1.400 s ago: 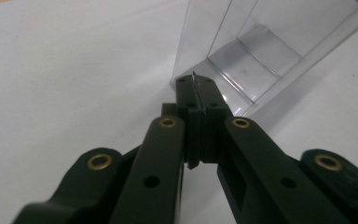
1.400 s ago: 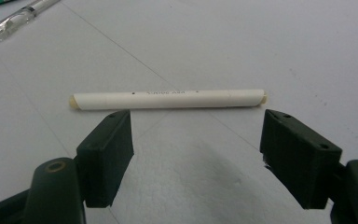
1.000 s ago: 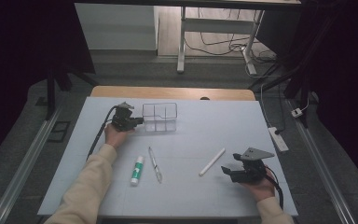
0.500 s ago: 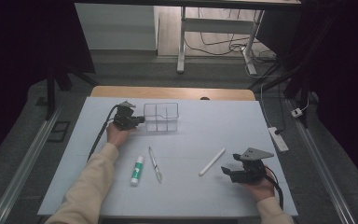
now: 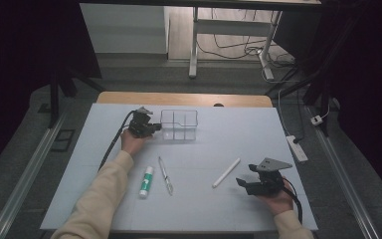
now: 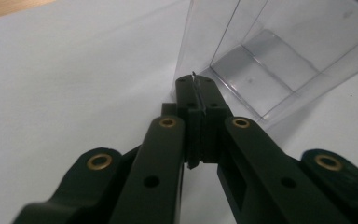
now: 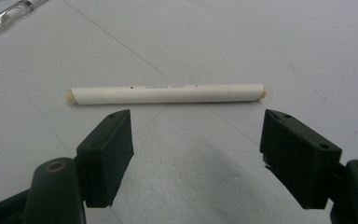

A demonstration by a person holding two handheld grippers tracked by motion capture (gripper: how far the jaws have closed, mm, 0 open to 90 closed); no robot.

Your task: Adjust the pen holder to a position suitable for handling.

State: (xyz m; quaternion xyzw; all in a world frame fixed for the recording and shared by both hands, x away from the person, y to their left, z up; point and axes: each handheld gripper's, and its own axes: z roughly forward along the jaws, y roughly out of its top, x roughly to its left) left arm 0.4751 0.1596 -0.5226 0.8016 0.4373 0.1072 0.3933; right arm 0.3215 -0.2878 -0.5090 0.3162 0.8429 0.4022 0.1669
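A clear plastic divided box (image 5: pixel 179 124) stands at the back of the white table (image 5: pixel 219 139). My left gripper (image 5: pixel 156 128) is at the box's left side. In the left gripper view the left gripper (image 6: pixel 198 88) has its jaws shut on the thin edge of the box wall (image 6: pixel 270 70). A white marker (image 5: pixel 226 173) lies at the front right, with my right gripper (image 5: pixel 241 183) just behind it. In the right gripper view the open right gripper (image 7: pixel 198 149) has nothing between its jaws, and the marker (image 7: pixel 168 93) lies crosswise just beyond their tips.
A clear pen (image 5: pixel 165 174) and a green-and-white tube (image 5: pixel 146 180) lie side by side at the front left of the table. The pen's end (image 7: pixel 9 16) also shows at the top left of the right gripper view. A power strip (image 5: pixel 298 148) lies off the table's right edge.
The left gripper and the clear box have shifted slightly to the right together. The right gripper and the marker have stayed where they were.
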